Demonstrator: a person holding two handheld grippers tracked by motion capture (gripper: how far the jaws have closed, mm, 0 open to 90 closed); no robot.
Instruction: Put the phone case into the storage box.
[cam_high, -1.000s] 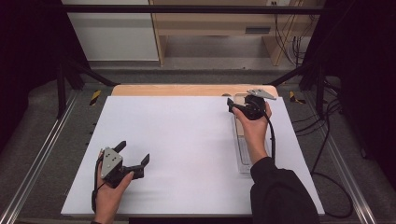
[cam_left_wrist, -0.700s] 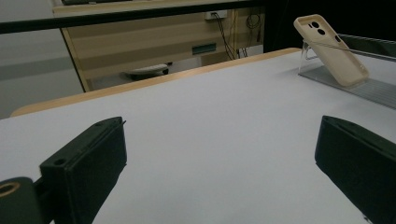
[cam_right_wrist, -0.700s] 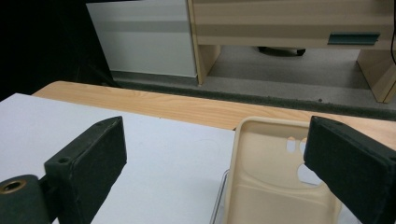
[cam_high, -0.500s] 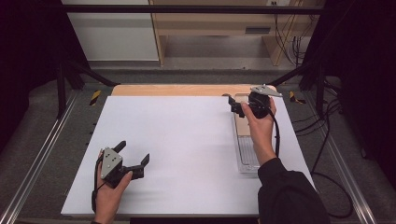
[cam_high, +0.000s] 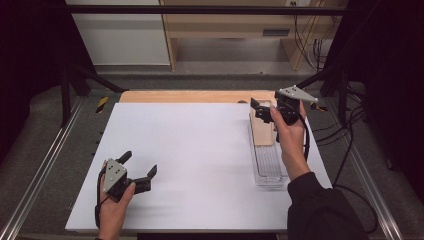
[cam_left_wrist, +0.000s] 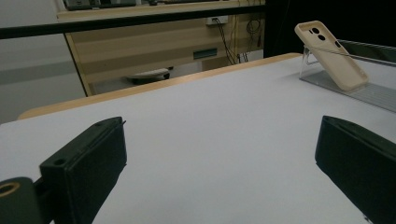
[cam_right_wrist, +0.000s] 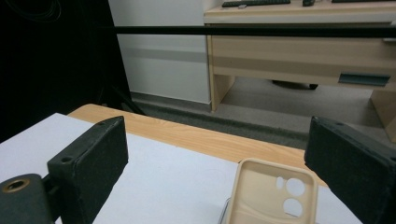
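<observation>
Resting low on the white table (cam_high: 200, 150), the left gripper (cam_high: 139, 171) sits at about 7 o'clock in the high view. A hand (cam_high: 114, 202) holds it from below, and a cable hangs down by the wrist. Its two black jaws are spread wide apart with nothing between them. In the left gripper view you look out between those jaws over bare white table. Far off at 2 o'clock leans the tan phone case (cam_left_wrist: 330, 55), tilted back against a clear stand.

Moving right in the high view, the middle of the table is bare. Behind it, at 12 o'clock, a strip of wood shows at the far edge of the table.

Then comes the clear tray (cam_high: 270, 165) at about 3 o'clock. It is long and thin. The phone case (cam_high: 262, 131) stands at its far end, leaning.

The right gripper (cam_high: 260, 111) is held up just over the top of the phone case, at about 2 o'clock. Its jaws are wide open too (nothing is pinched in them). The right hand (cam_high: 290, 140) grips it, and a dark sleeve (cam_high: 320, 210) comes in from the bottom. In the right gripper view the phone case (cam_right_wrist: 273, 196) shows low down between the two jaws, with its camera holes facing us, not touching either one.
</observation>
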